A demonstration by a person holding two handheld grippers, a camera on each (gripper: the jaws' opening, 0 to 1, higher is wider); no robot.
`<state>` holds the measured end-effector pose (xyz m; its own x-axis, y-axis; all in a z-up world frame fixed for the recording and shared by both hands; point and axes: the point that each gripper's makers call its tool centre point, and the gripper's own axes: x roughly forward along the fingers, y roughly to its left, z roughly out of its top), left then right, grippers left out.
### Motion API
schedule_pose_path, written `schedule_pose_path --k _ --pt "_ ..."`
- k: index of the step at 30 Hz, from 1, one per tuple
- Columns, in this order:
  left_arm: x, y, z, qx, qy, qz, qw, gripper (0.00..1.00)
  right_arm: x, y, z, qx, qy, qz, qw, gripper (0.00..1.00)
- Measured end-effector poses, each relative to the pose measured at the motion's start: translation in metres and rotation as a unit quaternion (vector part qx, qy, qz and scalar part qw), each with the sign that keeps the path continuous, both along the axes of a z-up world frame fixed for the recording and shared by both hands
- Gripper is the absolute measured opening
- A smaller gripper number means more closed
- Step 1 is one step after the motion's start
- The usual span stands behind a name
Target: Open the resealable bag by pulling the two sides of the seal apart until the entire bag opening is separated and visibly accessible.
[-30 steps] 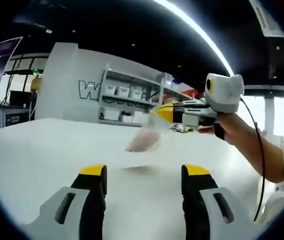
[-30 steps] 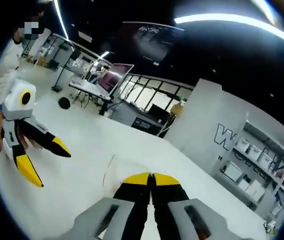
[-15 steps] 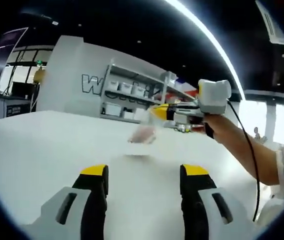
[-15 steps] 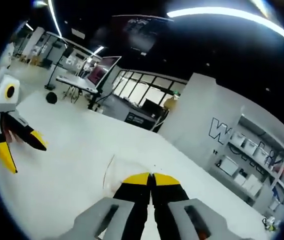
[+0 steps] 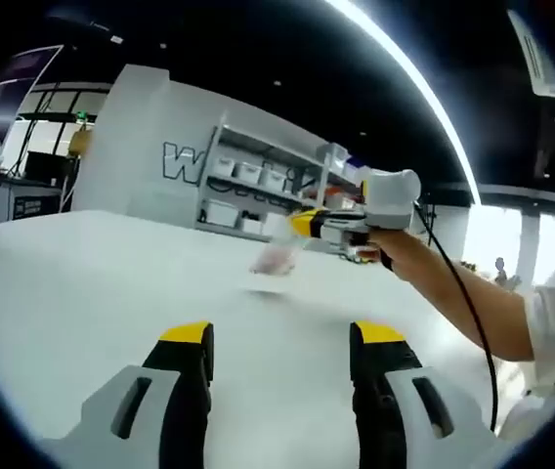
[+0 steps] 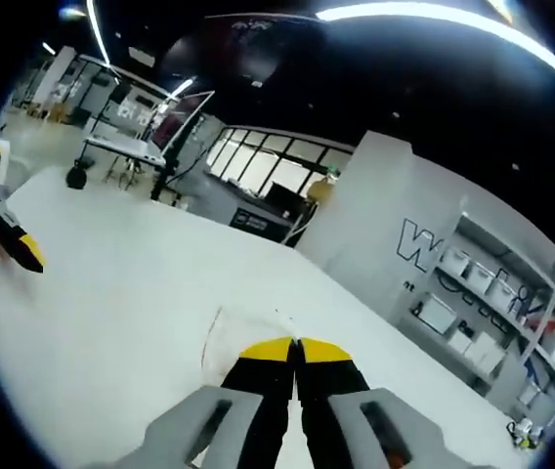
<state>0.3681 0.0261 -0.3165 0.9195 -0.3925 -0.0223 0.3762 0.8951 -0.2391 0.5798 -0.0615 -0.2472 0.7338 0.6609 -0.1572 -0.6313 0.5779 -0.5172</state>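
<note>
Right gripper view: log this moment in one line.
right claw: shut on clear plastic resealable bag | left claw: open | bag lifted over white table

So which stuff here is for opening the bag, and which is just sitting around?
For the job:
- resealable bag, lifted above the table
- right gripper, shut on the bag
- left gripper, open

Just around:
- white table
- shelves with boxes
- desk with monitor

You worked over a broad white tabletop (image 5: 82, 283). Beyond its far edge stood a pale grey wall with dark lettering (image 5: 175, 161) and open white shelving holding small white bins (image 5: 248, 191). Overhead ran a long curved white ceiling light (image 5: 409, 78).
</note>
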Motion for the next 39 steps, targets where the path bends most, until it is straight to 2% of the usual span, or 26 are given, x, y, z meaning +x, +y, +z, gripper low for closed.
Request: schedule_pose_path --k 12,23,28,34,39 --pt "-0.001 -0.001 -0.002 -0.001 0.004 -0.002 1.0 0.55 0.028 -0.005 -0.008 -0.006 0.013 -0.016 0.9998 0.0" --pt "-0.001 -0.003 -0.004 0.002 0.006 -0.005 1.0 0.54 0.061 -0.005 -0.009 -0.025 0.009 -0.031 0.9992 0.0" --pt "-0.001 -0.009 -0.008 0.026 0.007 -0.007 0.9996 0.53 0.07 -0.003 -0.011 -0.027 0.011 -0.032 0.9991 0.0" --pt "-0.001 -0.007 -0.006 0.025 0.004 -0.006 0.9997 0.52 0.084 0.003 -0.013 -0.037 0.009 -0.031 0.9988 0.0" --pt "0.0 -0.01 -0.008 0.038 0.005 -0.008 0.9992 0.51 0.095 0.006 -0.019 -0.043 0.005 -0.035 0.9984 0.0"
